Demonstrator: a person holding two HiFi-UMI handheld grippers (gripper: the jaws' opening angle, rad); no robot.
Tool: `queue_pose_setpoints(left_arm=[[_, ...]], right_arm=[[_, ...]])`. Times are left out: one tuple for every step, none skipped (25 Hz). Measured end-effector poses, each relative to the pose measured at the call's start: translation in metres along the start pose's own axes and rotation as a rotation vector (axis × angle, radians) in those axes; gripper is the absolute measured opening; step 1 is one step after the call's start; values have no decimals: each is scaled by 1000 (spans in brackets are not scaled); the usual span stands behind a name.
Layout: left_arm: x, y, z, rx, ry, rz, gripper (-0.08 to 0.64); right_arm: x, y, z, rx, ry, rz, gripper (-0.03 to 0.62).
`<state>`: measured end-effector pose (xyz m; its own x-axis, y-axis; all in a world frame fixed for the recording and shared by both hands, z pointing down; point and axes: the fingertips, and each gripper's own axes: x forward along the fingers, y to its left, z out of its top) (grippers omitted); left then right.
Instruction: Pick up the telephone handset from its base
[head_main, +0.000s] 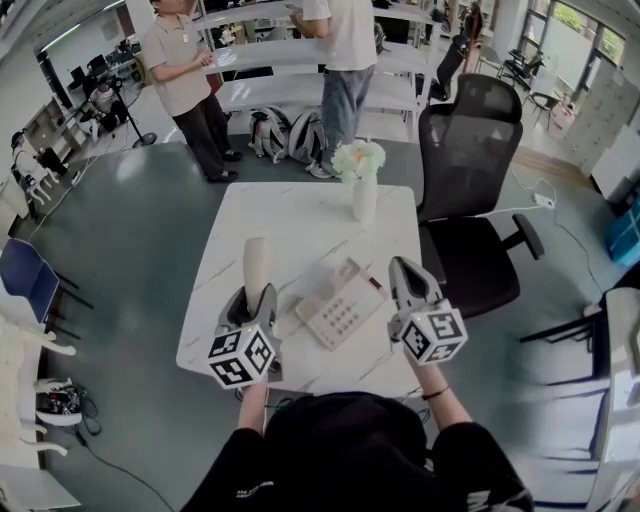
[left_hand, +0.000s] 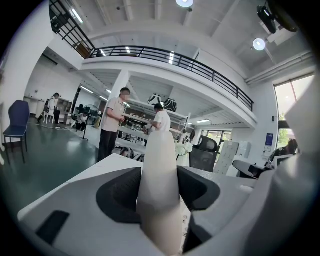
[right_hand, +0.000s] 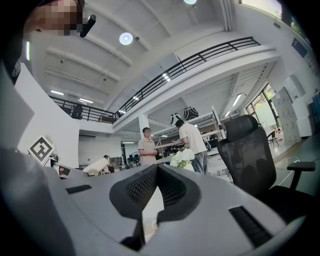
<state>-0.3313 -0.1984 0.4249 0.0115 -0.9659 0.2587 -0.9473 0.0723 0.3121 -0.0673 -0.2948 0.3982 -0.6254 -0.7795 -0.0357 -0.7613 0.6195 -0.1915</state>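
Left side: the left gripper (head_main: 252, 300) has its jaws clamped on the handset (head_main: 256, 262). In the left gripper view the dark pads press on both flanks of the pale plastic body, and the jaws stand fairly wide because the handset fills them. The grip sits low on the handset, which stands nearly upright with its long end poking up past the jaw tips. It is clear of the table (head_main: 300, 215) and off to the left of the base (head_main: 340, 305), not touching it.

Centre: the base lies flat on the table with the keypad facing up, and its cradle side looks empty. I cannot make out a cord in any view.

Right side: the right gripper (head_main: 404, 272) hovers just right of the base. Its jaw tips are pressed together with nothing between them.

Step in hand, my reading: the lift itself looks done, and this is the hold after pick-up.

Next move, my judgement:
- Keep a firm squeeze. The plastic is smooth and tapered, and the low grip could let the handset tip or slide.
- Move the handset slowly, in case an unseen cord drags the base.
- The right gripper could steady the base if it shifts.
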Motion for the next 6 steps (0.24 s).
queue_pose_setpoints(left_arm=[[0,0,0,1,0,1,213],[1,0,0,1,0,2,213],[2,0,0,1,0,3,213],[3,1,0,0,1,4,213],[3,1,0,0,1,6,213],[4,2,0,-1,2,7,213]], right_arm=[[0,0,0,0,0,1,-9],[1,-1,0,-1,0,1,-9],[2,-1,0,-1,0,1,-9],[3,-1,0,-1,0,1,-9],[4,-2,-1,0,0,1,-9],[5,-2,-1,0,1,1,-9]])
